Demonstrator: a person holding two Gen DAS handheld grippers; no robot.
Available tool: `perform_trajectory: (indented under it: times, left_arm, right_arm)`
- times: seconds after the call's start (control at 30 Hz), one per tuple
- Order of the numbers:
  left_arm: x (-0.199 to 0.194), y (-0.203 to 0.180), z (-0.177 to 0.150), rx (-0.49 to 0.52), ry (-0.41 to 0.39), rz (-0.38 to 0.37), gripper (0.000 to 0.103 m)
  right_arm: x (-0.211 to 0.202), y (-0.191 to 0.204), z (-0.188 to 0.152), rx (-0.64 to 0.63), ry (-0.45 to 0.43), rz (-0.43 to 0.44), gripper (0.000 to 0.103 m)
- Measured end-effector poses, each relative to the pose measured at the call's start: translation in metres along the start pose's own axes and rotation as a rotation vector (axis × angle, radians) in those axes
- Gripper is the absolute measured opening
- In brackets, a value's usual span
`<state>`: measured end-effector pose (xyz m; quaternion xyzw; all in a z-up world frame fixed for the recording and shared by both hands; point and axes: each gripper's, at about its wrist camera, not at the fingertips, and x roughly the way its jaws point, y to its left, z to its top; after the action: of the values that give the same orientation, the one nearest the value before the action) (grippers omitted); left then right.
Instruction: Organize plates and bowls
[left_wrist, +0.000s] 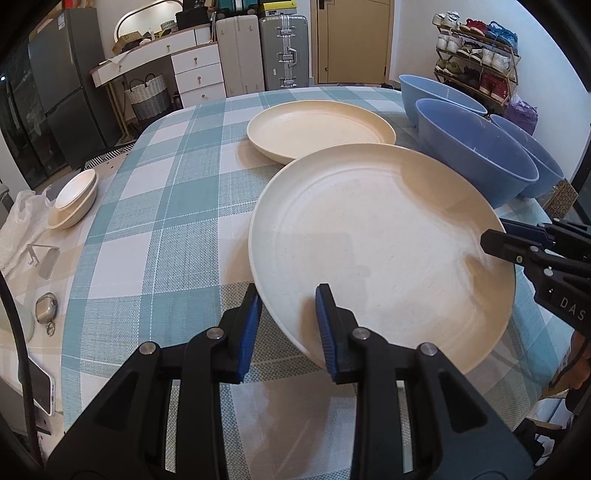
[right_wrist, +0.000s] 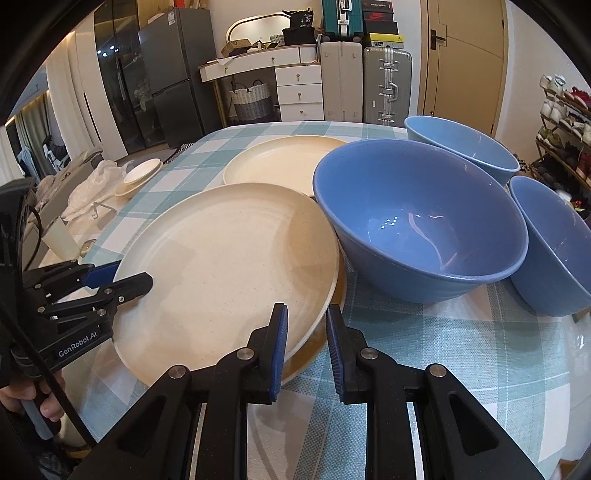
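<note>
A large cream plate (left_wrist: 380, 243) is held tilted above the checked table, and in the right wrist view (right_wrist: 229, 266) another cream plate's rim (right_wrist: 325, 332) shows just beneath it. My left gripper (left_wrist: 288, 321) has its jaws around the plate's near-left rim with a wide gap. My right gripper (right_wrist: 306, 339) has its jaws around the plate's right rim, also with a gap. A second cream plate (left_wrist: 321, 129) lies farther back. Three blue bowls (right_wrist: 421, 225) (right_wrist: 461, 147) (right_wrist: 554, 243) stand to the right.
Small cream dishes (left_wrist: 75, 199) are stacked at the table's left edge beside a plastic bag (left_wrist: 18, 229). A phone (left_wrist: 40, 387) and keys (left_wrist: 46, 310) lie at the near left. A shoe rack (left_wrist: 476, 66) stands behind the bowls.
</note>
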<state>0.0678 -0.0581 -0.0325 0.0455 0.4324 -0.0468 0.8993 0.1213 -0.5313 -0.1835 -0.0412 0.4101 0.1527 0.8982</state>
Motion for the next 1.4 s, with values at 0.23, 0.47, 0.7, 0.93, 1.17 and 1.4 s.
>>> perform_trajectory:
  times: [0.23, 0.47, 0.7, 0.93, 1.17, 1.4]
  left_arm:
    - [0.006, -0.004, -0.002, 0.015, 0.014, 0.003, 0.026]
    - [0.01, -0.006, -0.003, 0.029, 0.012, 0.008, 0.03]
    - [0.012, -0.004, -0.004, 0.019, 0.018, -0.01, 0.034]
    - [0.012, 0.002, -0.003, -0.021, 0.034, -0.046, 0.046]
    - [-0.017, 0.012, 0.003, -0.056, -0.048, -0.069, 0.074]
    - [-0.05, 0.026, 0.013, -0.07, -0.126, -0.086, 0.078]
  right_arm:
    - [0.004, 0.0, -0.005, -0.01, 0.006, -0.02, 0.021]
    - [0.007, 0.0, -0.005, -0.02, 0.01, -0.037, 0.022]
    - [0.013, -0.001, -0.007, -0.016, 0.024, -0.036, 0.023]
    - [0.012, -0.002, -0.006, -0.005, 0.028, -0.008, 0.031]
    - [-0.008, -0.002, -0.002, -0.001, -0.034, 0.086, 0.071]
    - [-0.046, 0.01, 0.008, -0.073, -0.13, 0.138, 0.09]
